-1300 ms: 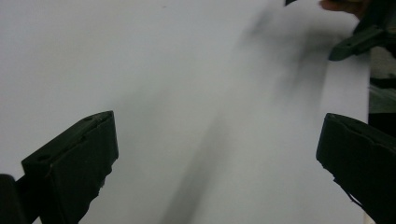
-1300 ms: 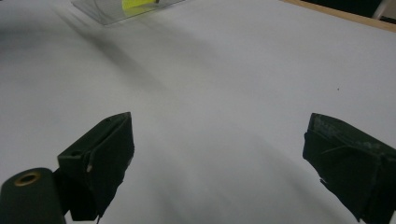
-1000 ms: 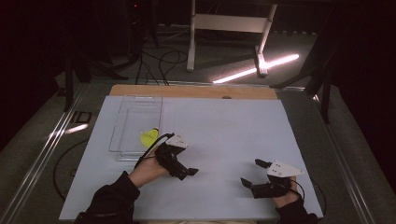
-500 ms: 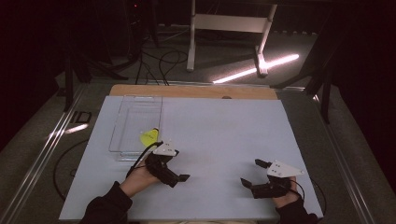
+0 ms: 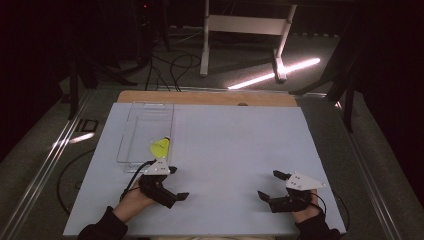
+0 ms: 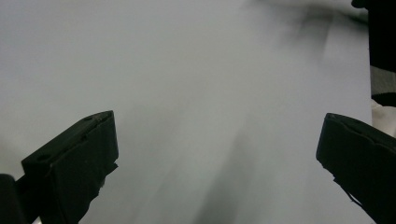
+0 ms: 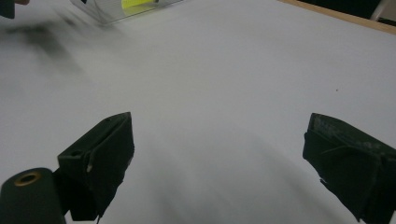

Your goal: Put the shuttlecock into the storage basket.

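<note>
The yellow object [image 7: 137, 3] in the clear tray [image 7: 105, 13] was cropped by the right gripper view's top edge; its type was indeterminable.

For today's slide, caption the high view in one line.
Two open claws rest on a white table; a yellow object lies in a clear tray.

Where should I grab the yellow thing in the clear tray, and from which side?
Probably from above: the clear tray has walls around the yellow thing, which lies at its near right corner. Its dark tip points away and right; grip across the wider yellow body. The left gripper, jaws open, is nearest.
</note>
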